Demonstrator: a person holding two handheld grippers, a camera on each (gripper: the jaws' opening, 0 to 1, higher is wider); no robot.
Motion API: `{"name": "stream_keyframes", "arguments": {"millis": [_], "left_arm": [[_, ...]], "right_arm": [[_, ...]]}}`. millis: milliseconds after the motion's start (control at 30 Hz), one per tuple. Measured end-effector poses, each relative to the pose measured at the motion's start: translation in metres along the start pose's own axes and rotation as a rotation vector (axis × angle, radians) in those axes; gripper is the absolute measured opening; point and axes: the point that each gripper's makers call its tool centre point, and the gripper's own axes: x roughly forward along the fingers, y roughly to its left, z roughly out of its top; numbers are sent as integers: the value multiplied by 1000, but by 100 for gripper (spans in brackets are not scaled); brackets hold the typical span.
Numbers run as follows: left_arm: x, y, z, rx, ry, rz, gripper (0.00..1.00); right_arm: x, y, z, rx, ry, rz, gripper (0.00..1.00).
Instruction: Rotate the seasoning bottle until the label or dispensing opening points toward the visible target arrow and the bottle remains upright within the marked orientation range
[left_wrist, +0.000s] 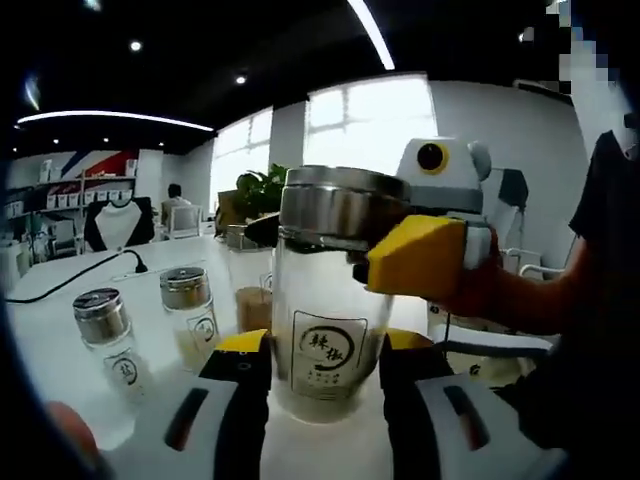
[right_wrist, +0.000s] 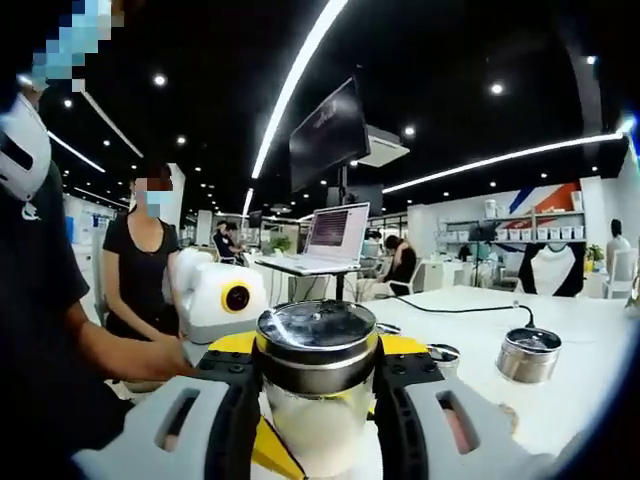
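My left tongs clasp the seasoning bottle's glass body, upright on the white table. My right tongs clamp its steel cap. Two smaller shakers stand just beside the bottle, label facing my left camera.

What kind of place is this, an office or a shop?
Probably an open-plan office or demo showroom: a laptop on a stand, a hanging monitor, display shelves along the wall, and long white tables.
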Motion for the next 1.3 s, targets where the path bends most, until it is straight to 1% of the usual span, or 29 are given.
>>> {"name": "stream_keyframes", "arguments": {"millis": [33, 100, 133, 167, 200, 267, 300, 333, 367, 400, 433, 533, 633, 667, 700, 733, 800, 833, 867, 900, 933, 967, 1033, 1067, 1100, 1167, 1200, 1267, 1300], "left_arm": [[0, -4, -1, -20, 8, -20, 45], [0, -3, -2, -23, 11, -13, 44], [0, -2, -1, -6, 12, 17, 44], [0, 1, 1, 0, 3, 39, 43], [0, 2, 4, -7, -11, 60, 43], [0, 9, 11, -1, -38, 135, 43], [0, 14, 12, 16, -35, 180, 43], [-2, 21, 11, 49, -19, 253, 43], [-4, 27, 10, 89, -5, 323, 43], [-5, 31, 9, 110, 4, 363, 42], [-6, 35, 9, 118, 3, 402, 42], [-8, 37, 11, 80, -33, 437, 42], [-7, 39, 9, 82, -19, 463, 43], [-6, 40, 6, 78, -9, 447, 43], [-3, 36, 2, 31, -3, 394, 43], [-5, 38, 3, 43, -10, 402, 43], [-4, 38, 1, 63, 14, 370, 43], [-5, 35, 2, 72, 10, 339, 43], [-4, 32, 4, 70, 2, 302, 43], [-5, 30, 4, 67, -2, 284, 43], [-5, 21, 7, 71, -24, 193, 43], [-6, 16, 9, 51, -39, 146, 43], [-9, 9, 13, 18, -77, 68, 44], [-10, 6, 15, 9, -85, 40, 44], [-10, 5, 15, 17, -84, 28, 45], [-8, -2, 13, 24, -76, -15, 45], [-7, -4, 11, 27, -70, -21, 45], [-6, -5, 9, 27, -57, -12, 44], [-6, -4, 9, 26, -49, 9, 44]], "right_arm": [[0, 1, -1, 9, 3, 6, 42], [1, 0, -2, 25, 5, 1, 42], [2, -1, -2, 27, 4, -4, 42], [2, -3, 0, 40, -11, -19, 42], [3, -6, 4, 52, -33, -41, 43], [3, -16, 8, 78, -63, -103, 43], [4, -20, 9, 82, -65, -130, 43], [5, -27, 6, 90, -52, -177, 43], [5, -31, 3, 86, -36, -206, 42], [5, -33, 0, 84, -29, -232, 42], [7, -32, -1, 91, -39, -233, 42], [9, -34, 1, 103, -57, -268, 41], [9, -36, -2, 118, -47, -307, 40], [7, -39, -5, 148, -41, -327, 40], [6, -40, -8, 143, -27, -336, 40], [7, -36, -6, 103, -31, -301, 40], [9, -29, -8, 26, 11, -254, 40], [9, -25, -6, -3, 13, -228, 40], [9, -22, -5, -14, 10, -206, 40], [8, -18, -3, -16, 8, -166, 39], [7, -15, -2, -15, 0, -141, 39], [6, -15, -1, -13, -3, -132, 39], [2, -6, 4, 45, -39, -49, 39], [1, -5, 6, 43, -52, -34, 39], [0, 0, 8, 32, -56, 3, 39], [0, 6, 6, 10, -37, 32, 39], [0, 8, 4, -1, -27, 47, 39], [2, 9, 2, -10, -16, 45, 40], [2, 8, 2, -7, -16, 42, 40]]}}
